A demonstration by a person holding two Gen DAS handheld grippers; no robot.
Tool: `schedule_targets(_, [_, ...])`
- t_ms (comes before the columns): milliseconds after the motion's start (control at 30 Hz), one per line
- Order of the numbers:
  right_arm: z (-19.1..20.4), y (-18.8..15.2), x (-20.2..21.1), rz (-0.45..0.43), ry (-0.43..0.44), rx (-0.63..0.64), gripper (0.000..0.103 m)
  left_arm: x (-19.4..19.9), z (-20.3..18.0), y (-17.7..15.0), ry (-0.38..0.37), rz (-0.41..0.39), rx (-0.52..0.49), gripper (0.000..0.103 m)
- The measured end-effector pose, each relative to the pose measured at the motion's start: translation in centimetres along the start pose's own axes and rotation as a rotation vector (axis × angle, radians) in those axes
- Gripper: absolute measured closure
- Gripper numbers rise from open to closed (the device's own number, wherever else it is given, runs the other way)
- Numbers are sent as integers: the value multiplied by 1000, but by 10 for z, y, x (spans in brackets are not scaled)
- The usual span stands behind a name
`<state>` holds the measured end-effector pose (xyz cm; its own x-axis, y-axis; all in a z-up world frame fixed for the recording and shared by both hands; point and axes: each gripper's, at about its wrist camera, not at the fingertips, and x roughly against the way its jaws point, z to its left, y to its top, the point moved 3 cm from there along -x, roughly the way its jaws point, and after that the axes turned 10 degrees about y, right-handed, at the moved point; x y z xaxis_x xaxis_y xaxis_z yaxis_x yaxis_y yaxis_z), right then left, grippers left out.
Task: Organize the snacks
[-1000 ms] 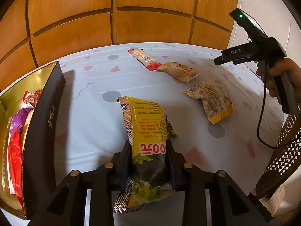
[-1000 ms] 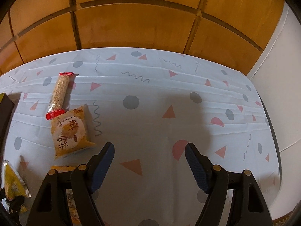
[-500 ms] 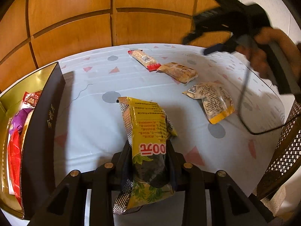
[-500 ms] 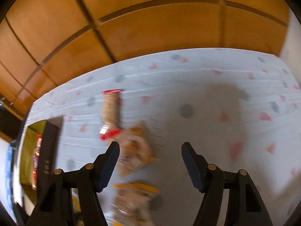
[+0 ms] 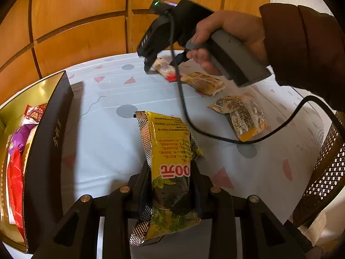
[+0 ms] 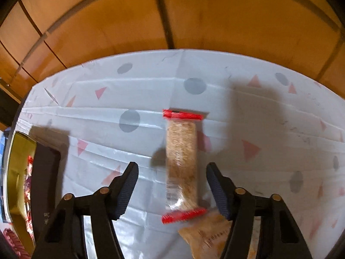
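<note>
My left gripper (image 5: 170,179) is shut on a yellow snack pack (image 5: 170,151) and holds it over the white patterned tablecloth (image 5: 103,133). My right gripper (image 6: 170,170) is open, its fingers on either side of a red-ended cereal bar (image 6: 182,161) lying on the cloth. In the left wrist view the right gripper (image 5: 159,64) hovers over that bar (image 5: 165,68) at the far side. An orange biscuit pack (image 5: 202,83) and a clear cracker pack (image 5: 241,114) lie to the right. The gold-lined box (image 5: 45,133) at the left holds several snacks.
A wooden panelled wall (image 5: 86,26) stands behind the table. A wicker chair (image 5: 325,172) is at the right edge. The right gripper's black cable (image 5: 215,136) hangs over the table between the yellow pack and the cracker pack.
My right gripper has swung left and come down over the red-ended bar, which now lies between its open fingers. My left gripper has stayed still with the yellow pack.
</note>
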<state>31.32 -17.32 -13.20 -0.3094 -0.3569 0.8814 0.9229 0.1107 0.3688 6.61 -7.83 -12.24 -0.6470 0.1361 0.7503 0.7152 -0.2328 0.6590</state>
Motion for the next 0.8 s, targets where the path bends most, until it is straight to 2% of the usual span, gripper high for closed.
schedule_targets(67, [5,-5,-6,16,-33,33,72,-1,1,0,-1,0,1,69])
schedule_targets(100, [10,-7,-5,13,-44,58,73,-1,2,1,-2,0,3,69])
schedule_targets(267, [46,-41,-1,102,9,183,73,-1,4,1,-7,-1,12,69])
schedule_targets(433, [58,-80,9,148,53,199,73,1,6,0,-5,-2,14,69])
schedule_targets(633, [54,-117,23,142,63,203,73,0,5,0,2,1,10,70])
schedule_targets(800, [50,-119,24,107,80,201,72,3,1,3,3,19,1,73])
